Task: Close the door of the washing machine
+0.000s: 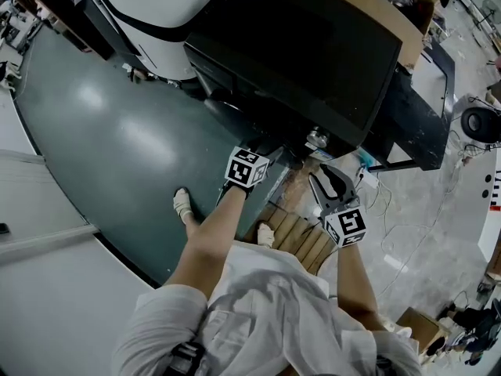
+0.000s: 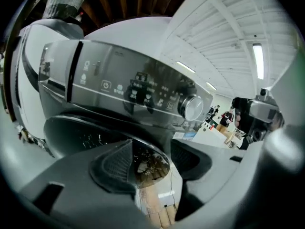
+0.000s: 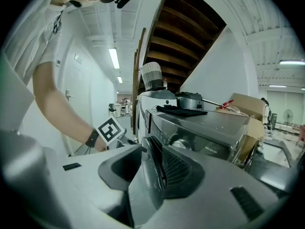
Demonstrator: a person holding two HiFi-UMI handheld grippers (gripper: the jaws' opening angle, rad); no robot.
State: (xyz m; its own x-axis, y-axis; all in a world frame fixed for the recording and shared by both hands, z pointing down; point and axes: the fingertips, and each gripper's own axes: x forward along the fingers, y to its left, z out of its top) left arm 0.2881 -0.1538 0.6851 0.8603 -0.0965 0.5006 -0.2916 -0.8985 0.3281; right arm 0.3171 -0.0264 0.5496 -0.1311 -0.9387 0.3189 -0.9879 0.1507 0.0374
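Observation:
The washing machine (image 1: 305, 49) is a dark box seen from above; its control panel (image 2: 138, 89) and silver knob (image 2: 190, 107) fill the left gripper view. Below the panel a dark round door area (image 2: 71, 133) shows, and I cannot tell how far the door stands open. My left gripper (image 1: 264, 152) is close under the panel, open; through its gap (image 2: 152, 168) I see glossy curved glass and wooden slats. My right gripper (image 1: 321, 175) hangs beside the knob (image 1: 317, 138), its pads (image 3: 178, 171) together with nothing between them.
I stand on a wooden pallet (image 1: 301, 237) at the machine's front. A white appliance (image 1: 156, 6) lies behind on the left, a cardboard box (image 1: 376, 6) on the right. Cables (image 1: 407, 210) trail on the floor at right. A pot (image 3: 190, 100) and dark cloth (image 3: 181, 110) rest on the machine.

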